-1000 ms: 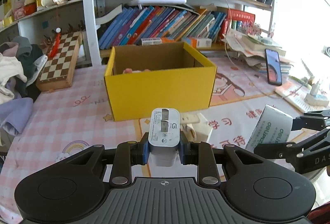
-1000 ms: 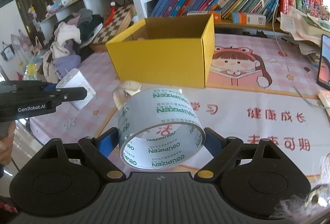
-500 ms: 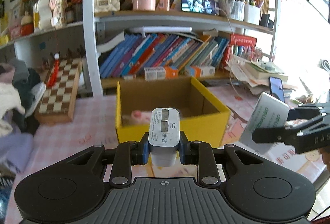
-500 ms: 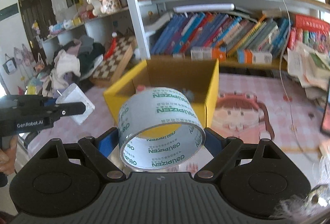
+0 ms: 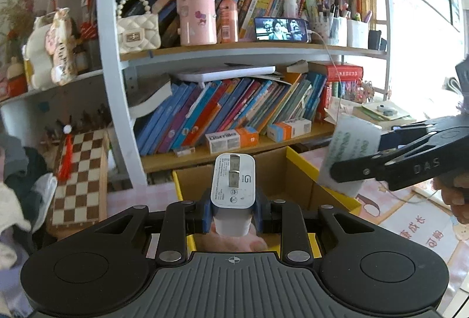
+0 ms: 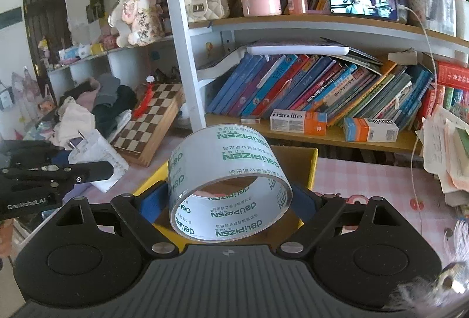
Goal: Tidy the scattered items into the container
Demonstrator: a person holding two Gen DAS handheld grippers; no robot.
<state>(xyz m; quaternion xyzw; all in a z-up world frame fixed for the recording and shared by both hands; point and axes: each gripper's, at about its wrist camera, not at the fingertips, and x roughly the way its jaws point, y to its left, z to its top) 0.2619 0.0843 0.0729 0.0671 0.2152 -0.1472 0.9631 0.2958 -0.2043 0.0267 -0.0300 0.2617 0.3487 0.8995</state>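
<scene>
Left gripper point(image 5: 233, 214) clamps the white charger point(image 5: 233, 186), right gripper point(image 6: 230, 203) pinches the tape roll point(image 6: 227, 180) across its width — both above the yellow box point(image 5: 302, 168) (probably lined up for dropping in).

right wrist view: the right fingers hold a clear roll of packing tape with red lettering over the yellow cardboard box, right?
Not quite: the lettering is green, not red. The right wrist view shows the right gripper holding the clear roll of packing tape with green lettering over the yellow cardboard box.
</scene>
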